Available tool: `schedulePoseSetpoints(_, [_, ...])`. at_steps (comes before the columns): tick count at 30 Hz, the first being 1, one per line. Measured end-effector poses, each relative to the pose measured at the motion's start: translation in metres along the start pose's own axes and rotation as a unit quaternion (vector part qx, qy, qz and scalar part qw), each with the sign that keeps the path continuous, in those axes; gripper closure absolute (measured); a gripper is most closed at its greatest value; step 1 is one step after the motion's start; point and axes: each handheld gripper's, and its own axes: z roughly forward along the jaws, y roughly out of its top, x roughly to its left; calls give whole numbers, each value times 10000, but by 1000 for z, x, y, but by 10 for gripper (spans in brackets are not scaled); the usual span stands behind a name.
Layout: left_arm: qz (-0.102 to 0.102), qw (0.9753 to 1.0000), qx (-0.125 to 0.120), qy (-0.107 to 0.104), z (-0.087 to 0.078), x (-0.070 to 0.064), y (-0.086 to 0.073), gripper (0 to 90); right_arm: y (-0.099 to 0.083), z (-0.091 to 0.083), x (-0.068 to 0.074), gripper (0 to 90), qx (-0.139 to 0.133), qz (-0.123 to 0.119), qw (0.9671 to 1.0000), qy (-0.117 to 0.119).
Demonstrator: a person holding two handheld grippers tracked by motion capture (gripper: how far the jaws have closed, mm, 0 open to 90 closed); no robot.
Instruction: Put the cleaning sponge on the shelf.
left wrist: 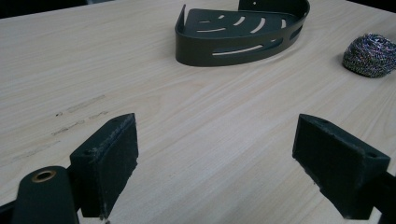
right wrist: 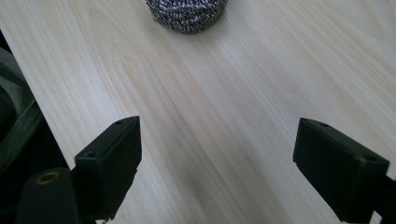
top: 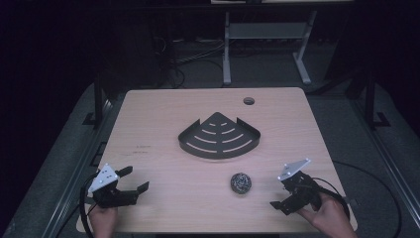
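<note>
A: L gripper [top: 132, 179]?
B: Near the front-left corner of the desk [top: 148, 119], held by the left hand [top: 103, 218]. Fingers [left wrist: 106, 161] spread wide, nothing btwn them, just bare wood. It hangs a bit above the desk, pointing twd the middle.

A: R gripper [top: 283, 187]?
B: Front-right corner, in the right hand [top: 329, 214]. Fingers [right wrist: 112, 156] also wide apart, holding nothing. Grey plate on top, cable trailing off the right edge.

A: Where's the scrubber [top: 240, 182]?
B: Steel-wool ball, on the desk toward the front edge, right of centre. Sits btwn the two grippers but nearer the R one, not touching either. In the right gripper view it lies straight ahead of the fingers at the top, part cut off by the frame. In the left gripper view it's at the far right, well off from the L fingers.

A: And the rack [top: 219, 136]?
B: Dark metal corner rack w/ curved slots, abt mid-desk, flat on the wood. Curved rim faces the front edge, the point faces the back edge. Scrubber is just in front of it, apart, not touching. Nothing inside it.

A: Anything else?
B: Round cable hole [top: 248, 101] near the back edge, right of centre. Faint scuff marks [top: 142, 149] left of the rack.
</note>
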Motion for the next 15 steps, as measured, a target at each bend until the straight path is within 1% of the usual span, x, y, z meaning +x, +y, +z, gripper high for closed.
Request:
schedulePoseSetpoints(3, [-24,10000,-5,-4,0,0,0,137,8,3,2,148,40,-106,9999,44])
schedulePoseSetpoints(12, [-40,10000,-27,9,-1,1,-1,137,24,9,6,148,110,-298,9995,89])
schedulePoseSetpoints(13, [-38,10000,-28,6,-1,1,-1,137,28,11,8,148,130,-350,9992,122])
schedulePoseSetpoints(14, [-38,10000,-28,6,-1,1,-1,137,28,11,8,148,130,-350,9992,122])
schedulePoseSetpoints(15, [-39,10000,-23,1,-1,1,-1,137,32,13,9,148,153,-424,9989,126])
